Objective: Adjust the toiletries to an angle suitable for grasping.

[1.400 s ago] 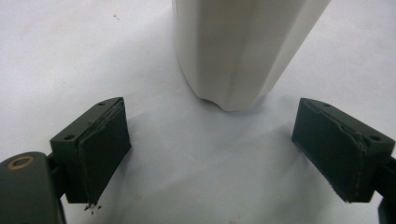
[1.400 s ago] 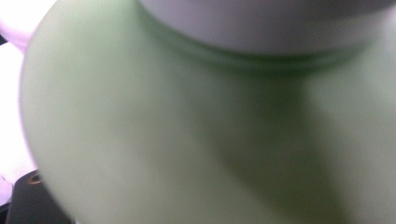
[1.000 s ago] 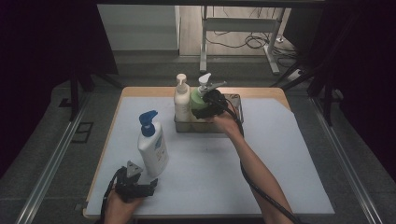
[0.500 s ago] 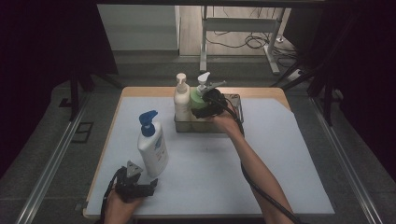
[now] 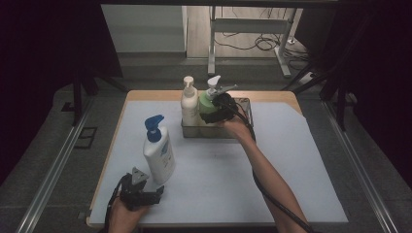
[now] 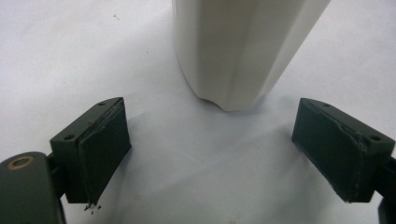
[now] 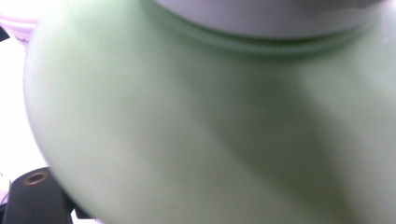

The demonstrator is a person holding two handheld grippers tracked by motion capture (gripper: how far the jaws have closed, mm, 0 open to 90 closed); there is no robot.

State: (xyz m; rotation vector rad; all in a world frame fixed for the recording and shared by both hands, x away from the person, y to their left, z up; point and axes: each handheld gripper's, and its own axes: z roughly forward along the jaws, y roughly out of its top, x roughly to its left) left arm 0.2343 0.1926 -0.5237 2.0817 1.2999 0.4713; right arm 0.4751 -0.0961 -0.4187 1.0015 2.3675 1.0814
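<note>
Green bottle (image 5: 208, 103) stands in the metal tray (image 5: 246, 108) at the far edge of the desk (image 5: 301, 160), right beside a cream pump bottle (image 5: 189, 102) that shares the tray. Over there is the right tool (image 5: 214, 115), pressed up against the green bottle's side at shoulder height, and in the right gripper view the pale green wall (image 7: 187, 140) sits so close that the tips are hidden. Its jaws stand wide, about the width of that bottle, so it reads as a clasp around the body, though whether the pads truly bite I cannot tell from here. My call: this is the placing or picking step at the tray, with the bottle upright and its base down inside.

Down at the near-left corner, the left tool (image 5: 141, 191) lies low on the desk, jaws spread wide and empty. The white bottle with the blue pump (image 5: 159, 153) stands just ahead of it; in the left gripper view its base (image 6: 238, 56) sits between and beyond the two pads (image 6: 100, 149), touching neither.

Next move, as I judge it: the right hand settles its business with the green one without tipping the cream neighbour, while the left slides forward to close on the white bottle low down
</note>
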